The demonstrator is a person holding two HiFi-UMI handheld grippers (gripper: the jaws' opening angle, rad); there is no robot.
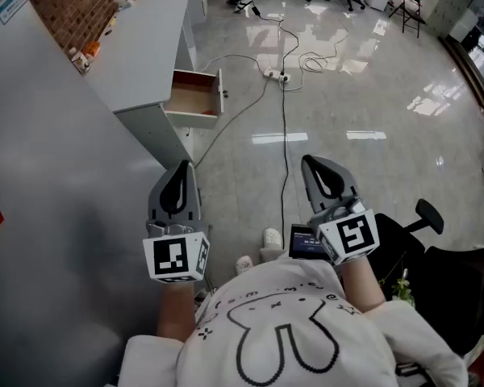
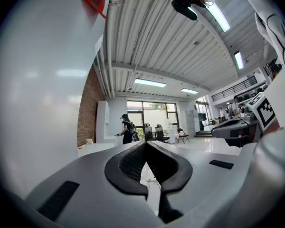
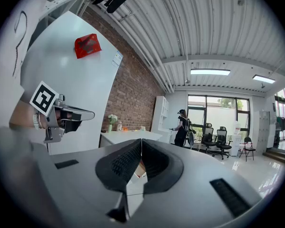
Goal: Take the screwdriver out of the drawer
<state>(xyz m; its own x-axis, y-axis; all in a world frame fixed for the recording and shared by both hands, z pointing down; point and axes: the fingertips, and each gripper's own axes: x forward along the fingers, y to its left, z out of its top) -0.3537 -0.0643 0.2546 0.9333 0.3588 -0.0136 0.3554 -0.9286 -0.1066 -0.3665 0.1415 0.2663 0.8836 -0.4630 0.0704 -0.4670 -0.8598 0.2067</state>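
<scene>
Cables trail over the glossy floor ahead of both claws and meet a power strip well beyond their tips; the drawer stands pulled open from the front of a white worktop, ahead of the left claw and a little to its left, well apart from it, with floor and one cable between them; the drawer's wooden inside shows, but the screwdriver cannot be made out there from this far off; a plain grey wall runs close along the left claw's outer side, and a black office chair sits just beside the right claw on its outer side; both claws are held side by side before the person's chest, level and pointing forward, forearms bent in close; each claw has its tips pressed together with nothing between them.
</scene>
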